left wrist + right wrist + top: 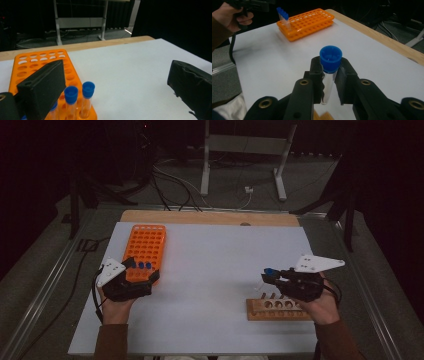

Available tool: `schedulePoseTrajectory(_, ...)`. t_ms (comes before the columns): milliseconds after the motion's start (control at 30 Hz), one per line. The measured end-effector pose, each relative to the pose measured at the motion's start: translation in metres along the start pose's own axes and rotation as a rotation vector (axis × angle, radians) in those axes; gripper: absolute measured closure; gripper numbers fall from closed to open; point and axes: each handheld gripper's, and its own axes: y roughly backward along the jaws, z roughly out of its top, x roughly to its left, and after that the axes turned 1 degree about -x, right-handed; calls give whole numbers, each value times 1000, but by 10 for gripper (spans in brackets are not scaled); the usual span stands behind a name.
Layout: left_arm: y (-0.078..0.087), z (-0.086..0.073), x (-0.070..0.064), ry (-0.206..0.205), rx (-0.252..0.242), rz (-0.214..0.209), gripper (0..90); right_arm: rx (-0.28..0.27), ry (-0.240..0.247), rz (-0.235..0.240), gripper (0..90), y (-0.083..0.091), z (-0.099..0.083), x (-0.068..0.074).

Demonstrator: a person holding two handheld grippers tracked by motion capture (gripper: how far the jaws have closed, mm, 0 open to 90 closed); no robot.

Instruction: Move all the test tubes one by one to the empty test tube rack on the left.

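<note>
So the right gripper [329,75] has its jaws clamped on a clear tube with a blue cap [330,59], held just above the wooden rack [277,310] by the table's near right edge, and it looks like the tube is headed for the orange rack [144,251] over at the far left of the table [225,255]. If I were doing it, I'd keep the tube upright on the way across, line its bottom up over an empty hole next to the tubes standing there, and lower it straight in before letting go. The left gripper [132,279] sits at the near end of the orange rack with its jaws spread wide, one on each side of that end, so it could steady the rack. That rack holds a few blue-capped tubes [88,98] in its near rows; the other holes are empty. I can't tell whether the wooden rack's holes have anything left in them.
</note>
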Motion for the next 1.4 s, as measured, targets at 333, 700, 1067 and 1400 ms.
schedulePoseTrajectory(333, -7, 6, -18, -22, -15, -30, 73, -8, -15, 24, 769, -44, 22, 11)
schedulePoseTrajectory(700, -28, 6, -53, -65, 29, -130, 169, 0, -23, 61, 769, -80, 36, 27)
schedulePoseTrajectory(1067, -50, -5, -90, -140, 98, -242, 349, 17, -16, 96, 769, -107, 42, 44)
schedulePoseTrajectory(1400, -54, -7, -108, -202, 92, -324, 610, 43, 10, 135, 769, -121, 44, 59)
